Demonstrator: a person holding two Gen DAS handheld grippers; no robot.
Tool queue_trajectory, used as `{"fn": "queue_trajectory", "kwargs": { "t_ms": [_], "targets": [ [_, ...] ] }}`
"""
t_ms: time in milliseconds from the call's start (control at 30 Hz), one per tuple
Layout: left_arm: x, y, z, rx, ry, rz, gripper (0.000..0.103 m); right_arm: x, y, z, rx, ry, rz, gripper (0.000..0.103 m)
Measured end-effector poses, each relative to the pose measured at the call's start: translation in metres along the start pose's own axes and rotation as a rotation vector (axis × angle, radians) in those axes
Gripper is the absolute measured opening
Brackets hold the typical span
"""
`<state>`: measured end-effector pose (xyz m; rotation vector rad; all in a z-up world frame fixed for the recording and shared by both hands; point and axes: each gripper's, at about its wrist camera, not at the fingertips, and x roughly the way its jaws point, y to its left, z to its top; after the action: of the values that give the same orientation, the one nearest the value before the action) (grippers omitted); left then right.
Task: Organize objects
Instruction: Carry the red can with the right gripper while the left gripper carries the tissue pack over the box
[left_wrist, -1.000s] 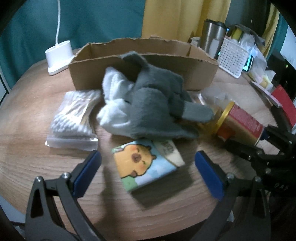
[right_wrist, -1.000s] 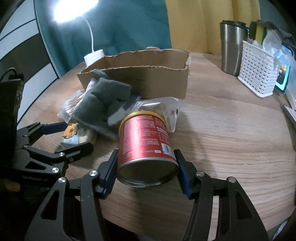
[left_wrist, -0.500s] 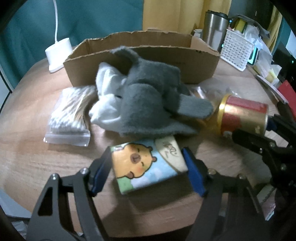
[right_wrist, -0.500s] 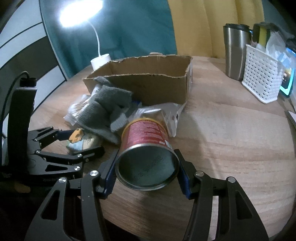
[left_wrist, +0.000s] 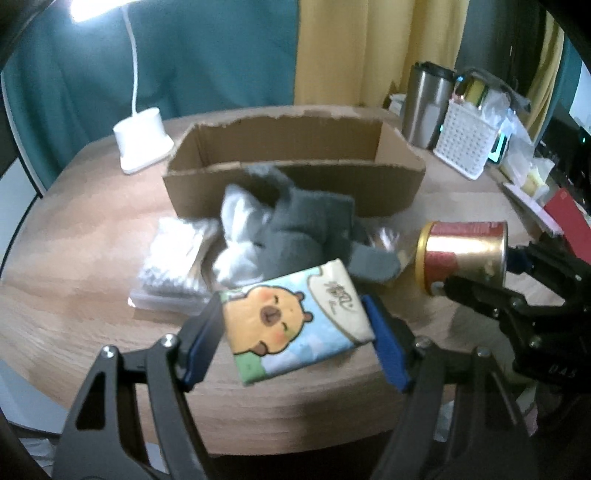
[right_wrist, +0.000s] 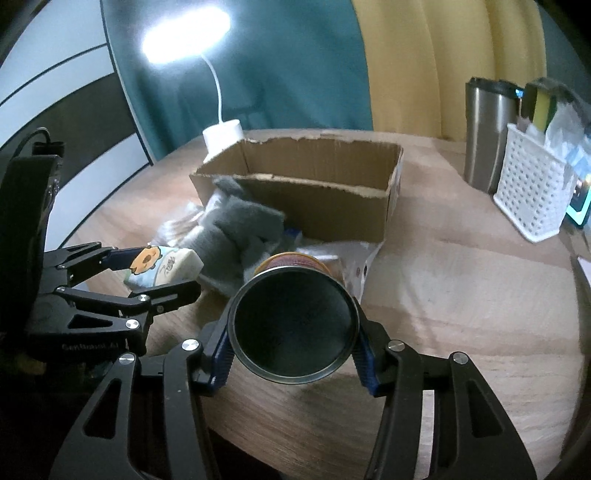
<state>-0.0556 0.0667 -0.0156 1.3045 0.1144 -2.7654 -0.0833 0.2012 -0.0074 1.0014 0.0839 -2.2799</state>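
At the far left of the round wooden counter (left_wrist: 74, 229) stands a white lamp base (left_wrist: 142, 138), and nearer lies a clear bag of cotton swabs (left_wrist: 173, 266), touching a heap of grey and white plush cloth (left_wrist: 295, 229) that leans against the front wall of the open cardboard box (left_wrist: 295, 162). The left claw (left_wrist: 295, 332) pinches a tissue pack printed with a cartoon capybara (left_wrist: 291, 321) by its two side edges, and the pack looks lifted off the counter, just in front of the heap. To its right, the right claw (right_wrist: 291, 332) clamps a red can with gold rims (right_wrist: 291, 321) lying on its side, its base turned toward that camera, hovering near the counter's front edge beside a crinkled clear plastic bag (right_wrist: 354, 258). Farther right stand a steel travel mug (left_wrist: 428, 103) and a white perforated basket (left_wrist: 465, 147), well apart from the box. The likely goal is the box, which appears empty. The soft pack is held only at its edges, so it may bow and slip free if squeezed loosely or swung fast. The round, smooth can could roll out between the pads. Both loads head over the plush heap toward one opening, so the claws could bump each other, or a load might catch the torn front wall.
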Motion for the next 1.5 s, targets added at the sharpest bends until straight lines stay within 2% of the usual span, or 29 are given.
{"fn": "queue_trajectory", "kwargs": {
  "t_ms": [600,933,1100,1500],
  "targets": [
    [-0.009,0.014,0.051,0.019,-0.095,-0.013,0.075,-0.010,-0.005,0.038,0.015,-0.050,-0.045,0.057],
    [0.003,0.024,0.081,0.027,-0.112,-0.037,0.075,0.001,-0.011,0.064,0.029,-0.058,-0.075,0.057],
    [0.010,0.029,0.094,0.010,-0.121,-0.023,0.075,0.007,-0.014,0.076,0.033,-0.063,-0.086,0.057],
    [0.033,0.034,0.118,0.010,-0.110,-0.039,0.075,0.026,-0.026,0.101,0.050,-0.058,-0.102,0.057]
  ]
}}
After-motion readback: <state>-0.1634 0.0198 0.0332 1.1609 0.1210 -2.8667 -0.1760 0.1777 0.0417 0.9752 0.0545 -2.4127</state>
